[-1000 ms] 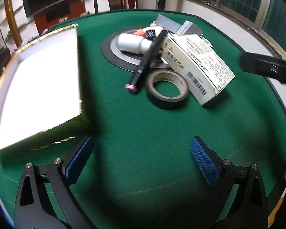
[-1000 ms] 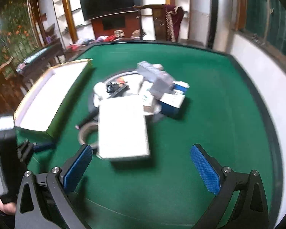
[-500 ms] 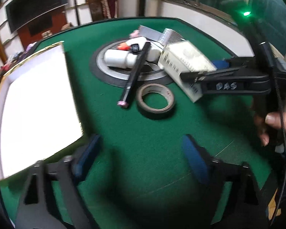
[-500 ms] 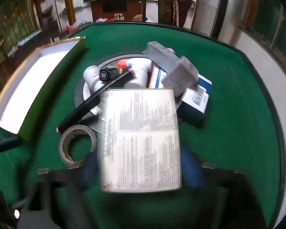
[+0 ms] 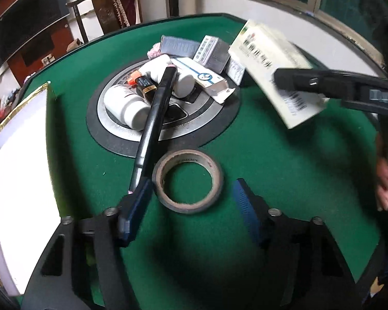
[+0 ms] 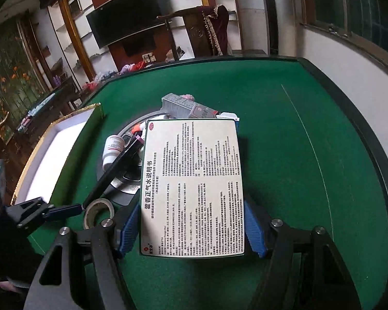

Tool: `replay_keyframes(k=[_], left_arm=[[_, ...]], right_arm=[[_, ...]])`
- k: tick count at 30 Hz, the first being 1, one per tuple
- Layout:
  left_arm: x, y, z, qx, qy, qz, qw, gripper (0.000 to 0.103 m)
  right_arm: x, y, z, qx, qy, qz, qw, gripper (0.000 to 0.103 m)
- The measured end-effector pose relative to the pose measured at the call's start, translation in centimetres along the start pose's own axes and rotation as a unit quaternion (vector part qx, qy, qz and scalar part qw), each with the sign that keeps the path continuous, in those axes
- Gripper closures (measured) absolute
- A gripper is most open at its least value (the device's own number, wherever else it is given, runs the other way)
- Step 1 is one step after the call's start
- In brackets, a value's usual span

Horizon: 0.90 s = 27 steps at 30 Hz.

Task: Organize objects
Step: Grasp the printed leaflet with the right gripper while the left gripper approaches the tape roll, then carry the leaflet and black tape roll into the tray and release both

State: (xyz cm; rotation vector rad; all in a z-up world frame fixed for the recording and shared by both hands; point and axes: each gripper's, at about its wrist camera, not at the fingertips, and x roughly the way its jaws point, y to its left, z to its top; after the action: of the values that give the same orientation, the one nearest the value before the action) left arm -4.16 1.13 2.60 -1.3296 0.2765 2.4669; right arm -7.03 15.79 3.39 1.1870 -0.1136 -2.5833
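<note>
My right tongs (image 6: 191, 230) are clenched on the flat white printed medicine carton (image 6: 192, 188), lifted clear of the green felt counter (image 6: 284, 142). My left tongs (image 5: 191, 206) are closing around the brown roll of tape (image 5: 188, 180), pads not yet pressing it. The white gold-edged open box (image 5: 18, 170) appears empty. Left in the central heap: black marker (image 5: 155, 118), white bottles (image 5: 125, 106), small cartons. I judge sorting barely begun.
</note>
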Motion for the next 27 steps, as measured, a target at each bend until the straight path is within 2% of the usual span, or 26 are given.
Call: replay_keyframes(k=[2,8,13,17,24,27], left_arm=[[0.5,-0.1,0.3,0.007,0.003,0.005,1.0000,0.044],[1.3,0.1,0.8,0.017,0.013,0.012,0.9997,0.044],[1.7,0.5,1.1,-0.002,0.003,0.000,1.0000,0.044],[1.4,0.2,0.6,0.006,-0.011,0.000,0.9999,0.044],[-1.5,0.5,0.4,0.004,-0.039,-0.043,0.9983,0.044],[-3.0,2.0,0.8,-0.012,-0.057,-0.056,0.9967,0.044]], right_arm=[[-0.4,0.0,0.0,-0.001,-0.003,0.001,1.000,0.033],[-0.7,0.0,0.1,0.000,-0.007,0.005,1.000,0.033],[-0.4,0.1,0.2,0.000,-0.006,0.006,1.000,0.033],[-0.4,0.1,0.2,-0.002,-0.009,0.002,1.000,0.033],[-0.5,0.3,0.3,-0.001,-0.020,-0.005,1.000,0.033],[-0.4,0.4,0.2,0.002,-0.022,-0.005,1.000,0.033]])
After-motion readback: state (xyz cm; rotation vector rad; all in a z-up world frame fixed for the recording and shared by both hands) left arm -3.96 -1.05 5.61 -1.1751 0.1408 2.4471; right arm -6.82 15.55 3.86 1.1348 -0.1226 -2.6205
